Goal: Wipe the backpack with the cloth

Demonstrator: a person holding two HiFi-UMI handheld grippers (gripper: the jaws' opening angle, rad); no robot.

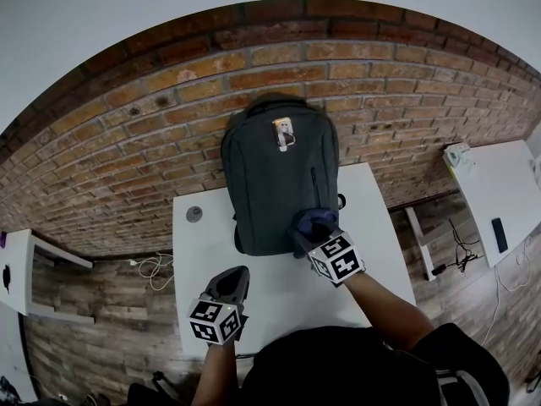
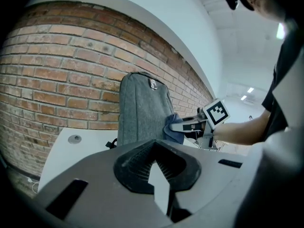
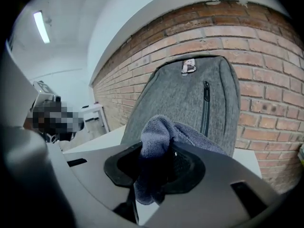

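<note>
right hand-held gripper (image 3: 156, 161) is clamped on a bunched blue-grey cloth (image 3: 160, 129), which lies against a lower front corner of the grey backpack (image 1: 275, 180); left hand-held gripper (image 2: 159, 172) hangs over the white counter (image 1: 203, 256), jaws slightly apart with nothing between them; the backpack stands upright on the counter against the brick wall (image 1: 152, 117); the small tag (image 1: 284, 132) near its top has print too small to read

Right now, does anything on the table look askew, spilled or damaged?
Nothing stands out. The backpack stands upright on the white table by the brick wall. The right gripper holds the cloth at its lower front; the left gripper is open and empty.
</note>
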